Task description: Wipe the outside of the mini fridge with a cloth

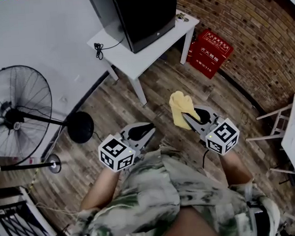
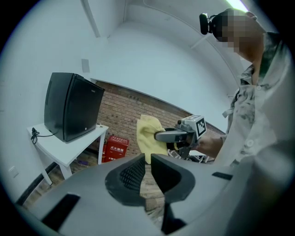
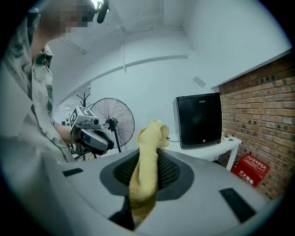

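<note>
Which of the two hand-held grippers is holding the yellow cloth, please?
The right hand-held gripper: its jaws clamp the yellow cloth, while the left hand-held gripper has nothing between its jaws.

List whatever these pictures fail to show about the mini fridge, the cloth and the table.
- Mini fridge: the head view's upper edge cuts off its top, and its back faces away in every view.
- Cloth: in the right gripper view, its lower end disappears inside the body of the right gripper.
- Small items on the table: too small in the head view to identify.
</note>
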{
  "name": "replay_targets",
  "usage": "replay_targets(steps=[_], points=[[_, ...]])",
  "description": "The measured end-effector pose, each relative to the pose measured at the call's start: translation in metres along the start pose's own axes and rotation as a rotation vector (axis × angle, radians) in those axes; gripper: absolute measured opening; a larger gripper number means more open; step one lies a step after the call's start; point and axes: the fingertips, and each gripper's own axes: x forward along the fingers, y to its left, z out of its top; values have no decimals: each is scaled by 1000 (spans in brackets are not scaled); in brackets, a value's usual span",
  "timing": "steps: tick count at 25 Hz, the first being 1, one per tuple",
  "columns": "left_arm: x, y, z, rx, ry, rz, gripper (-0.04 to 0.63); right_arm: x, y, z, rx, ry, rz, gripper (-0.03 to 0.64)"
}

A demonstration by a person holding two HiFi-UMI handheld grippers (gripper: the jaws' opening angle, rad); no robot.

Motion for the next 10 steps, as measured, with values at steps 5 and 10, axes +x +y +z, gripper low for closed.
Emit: replay_targets(steps=[5,10], points=[[7,-4,-4,-12,11,-5,55,-6,-5,-3,1,-7,-3,95],[22,-6,-3,-3,32,-10,57,-14,-14,-6,12,-16,-1,95]])
